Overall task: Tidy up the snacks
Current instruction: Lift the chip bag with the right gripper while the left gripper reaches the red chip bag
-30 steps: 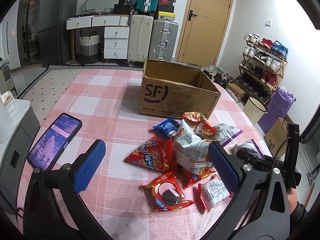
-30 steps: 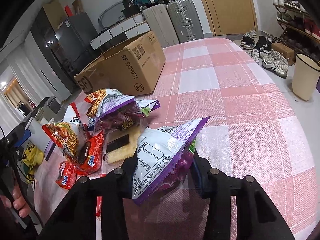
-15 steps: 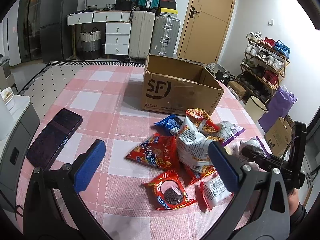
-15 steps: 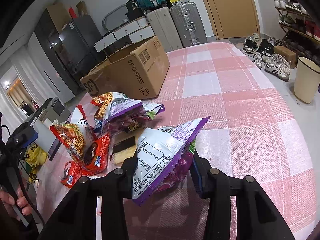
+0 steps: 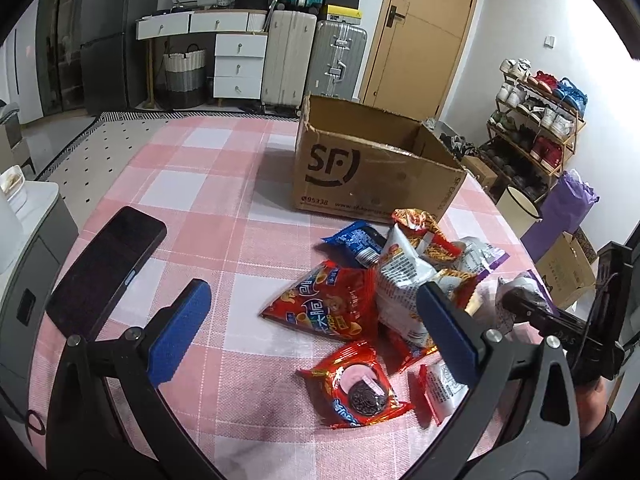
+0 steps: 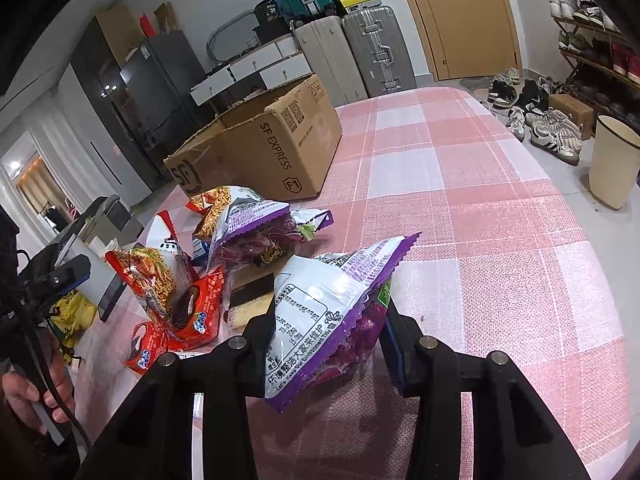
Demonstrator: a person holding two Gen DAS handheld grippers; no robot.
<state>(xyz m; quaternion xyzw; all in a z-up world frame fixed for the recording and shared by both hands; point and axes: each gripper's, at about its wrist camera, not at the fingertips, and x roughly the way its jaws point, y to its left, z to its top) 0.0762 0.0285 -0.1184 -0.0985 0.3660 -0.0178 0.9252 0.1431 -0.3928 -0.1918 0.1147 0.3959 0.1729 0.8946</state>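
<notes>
Pink checked worktop [image 5: 208,200] is carrying scattered snacks. My right gripper [image 6: 332,344] fingers are pinching a purple packet [image 6: 320,312]; my left gripper [image 5: 308,324] fingers are gaping empty.

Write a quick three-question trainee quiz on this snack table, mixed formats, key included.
1. True or false: the right claw is shut on a purple snack bag.
2. What does the cardboard box hold as far as the views show? A) snack bags B) nothing visible C) a phone
3. Fill in: the left claw is ____, with nothing between its blue pads, above the cookie packet.

Key: 1 true; 2 B; 3 open.
</notes>
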